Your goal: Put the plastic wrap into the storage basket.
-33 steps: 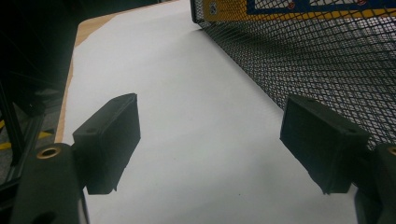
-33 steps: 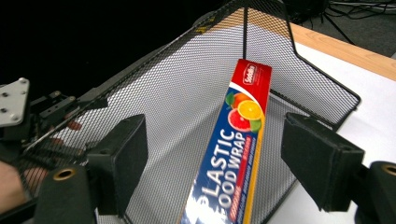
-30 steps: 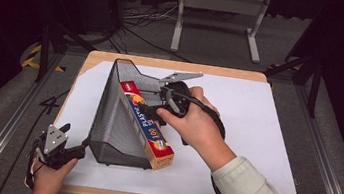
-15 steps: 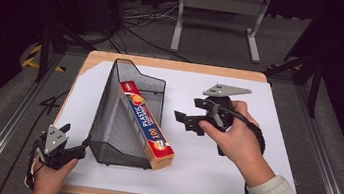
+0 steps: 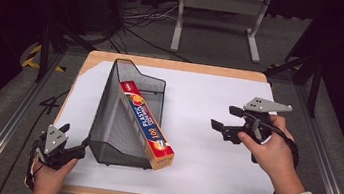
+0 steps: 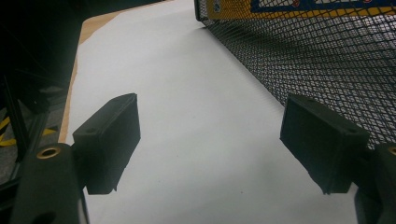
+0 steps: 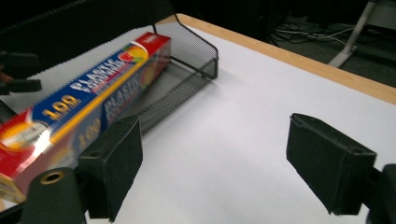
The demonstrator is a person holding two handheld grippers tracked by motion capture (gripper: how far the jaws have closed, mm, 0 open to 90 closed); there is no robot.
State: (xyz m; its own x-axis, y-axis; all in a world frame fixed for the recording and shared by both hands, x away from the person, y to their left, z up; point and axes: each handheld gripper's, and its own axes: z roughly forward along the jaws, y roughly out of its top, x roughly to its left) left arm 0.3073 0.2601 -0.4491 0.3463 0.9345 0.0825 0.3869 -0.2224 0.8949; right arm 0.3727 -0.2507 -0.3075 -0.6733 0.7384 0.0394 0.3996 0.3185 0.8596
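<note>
My right hand-held gripper (image 5: 230, 129) and left hand-held gripper (image 5: 72, 150) both gape, released. The long cardboard box (image 5: 147, 125), printed "PLASTIC" and "100", lies in the black wire-mesh wedge basket (image 5: 111, 119) on the white-papered tabletop (image 5: 198, 110).

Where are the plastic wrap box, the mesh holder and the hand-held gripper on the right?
plastic wrap box (image 5: 146, 125), high view, its top face.
mesh holder (image 5: 111, 119), high view, its sloped side wall.
right gripper (image 5: 224, 126), high view, between its fingertips.

Ahead of the right gripper (image 5: 226, 127) and its matt black jaws lies a glossy printed cardboard box (image 7: 79, 105) in a black wire-mesh metal basket (image 5: 122, 115). Under both spreads smooth matt white paper (image 5: 203, 151) over a pale wood table (image 5: 174, 65).
</note>
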